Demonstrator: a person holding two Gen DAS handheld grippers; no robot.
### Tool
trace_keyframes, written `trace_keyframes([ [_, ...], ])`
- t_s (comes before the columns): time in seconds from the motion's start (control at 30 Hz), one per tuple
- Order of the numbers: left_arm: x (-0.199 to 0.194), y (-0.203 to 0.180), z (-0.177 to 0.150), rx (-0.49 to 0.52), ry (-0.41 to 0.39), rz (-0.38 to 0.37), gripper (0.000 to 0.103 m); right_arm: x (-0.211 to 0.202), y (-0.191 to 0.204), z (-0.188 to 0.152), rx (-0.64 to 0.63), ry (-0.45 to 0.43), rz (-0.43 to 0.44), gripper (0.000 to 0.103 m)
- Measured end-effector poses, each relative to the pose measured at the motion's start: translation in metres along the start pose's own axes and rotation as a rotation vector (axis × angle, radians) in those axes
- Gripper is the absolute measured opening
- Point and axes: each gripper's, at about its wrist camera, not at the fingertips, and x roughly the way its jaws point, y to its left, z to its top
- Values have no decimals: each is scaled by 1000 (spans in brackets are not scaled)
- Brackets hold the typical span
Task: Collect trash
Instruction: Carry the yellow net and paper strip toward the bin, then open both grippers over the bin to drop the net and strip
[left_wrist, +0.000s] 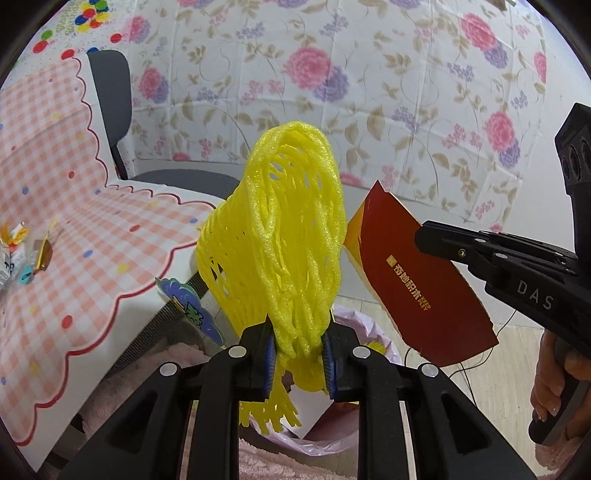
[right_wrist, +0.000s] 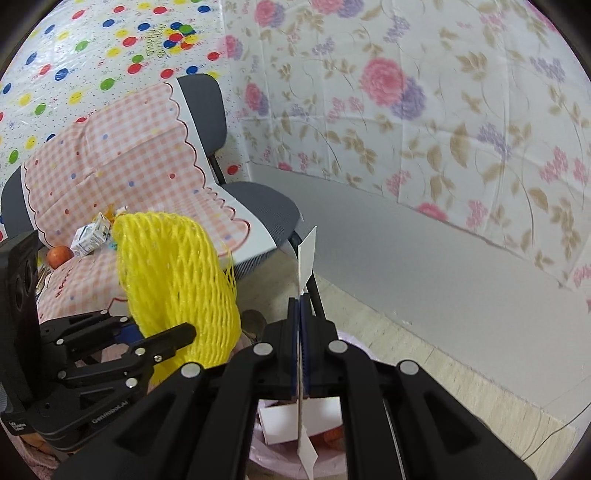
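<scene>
Left gripper (left_wrist: 298, 363): blue ribbed pads pinch the narrow end of a yellow foam net sleeve (left_wrist: 280, 240). The sleeve is soft, open-mesh and tubular; it flares upward into a wide mouth, and loose strands hang below the pads. Seen from the right wrist, the same sleeve (right_wrist: 177, 280) shows a diamond lattice and bulges above the left gripper (right_wrist: 147, 343).

Right gripper (right_wrist: 300, 347): pads pressed together on a thin flat card, edge-on here, white (right_wrist: 307, 254). It sticks up past the fingertips and also hangs down below them. From the left wrist the card (left_wrist: 417, 273) is broad, stiff, dark red with an orange-yellow edge and gold print; the right gripper (left_wrist: 428, 236) clamps its upper right edge.

Just below both grippers: a bin lined with a pale pink glossy bag (right_wrist: 280, 463), holding a white paper piece (right_wrist: 280, 424) and something orange. The sleeve and card hang over or just beside its mouth.

Farther left: a grey padded chair (right_wrist: 258, 206) draped with a pink checked, scallop-edged cloth (left_wrist: 74, 221). On it lie a small white carton (right_wrist: 90, 236), crumpled wrappers (left_wrist: 22, 251) and an orange fruit (right_wrist: 59, 254).

Behind: floral sheeting (left_wrist: 369, 92) on the wall, dotted sheeting (right_wrist: 92, 44) to the left, grey baseboard (right_wrist: 406, 240), pale floor (right_wrist: 443, 369).
</scene>
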Motion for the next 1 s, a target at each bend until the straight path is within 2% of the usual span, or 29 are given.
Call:
trace_keyframes([
  [0.17, 8, -2, 0, 2, 20, 12, 27, 8, -5, -5, 22, 16, 18, 2],
  [0.27, 13, -3, 2, 7, 35, 11, 33, 15, -8, -6, 26, 28, 32, 2],
  [0.43, 20, -4, 4, 8, 54, 0, 58, 27, -16, -12, 48, 55, 39, 2],
  [0.6, 24, -7, 3, 18, 66, -14, 73, 36, -26, -19, 77, 83, 35, 2],
  [0.7, 28, -7, 3, 12, 84, -20, 74, 42, -31, -22, 89, 103, 32, 3],
  [0.87, 28, 0, 3, -13, 92, -9, 73, 45, -35, -22, 106, 110, 30, 9],
  [1.0, 12, 12, 9, -41, 46, 22, 73, 38, -35, -17, 102, 89, 31, 9],
])
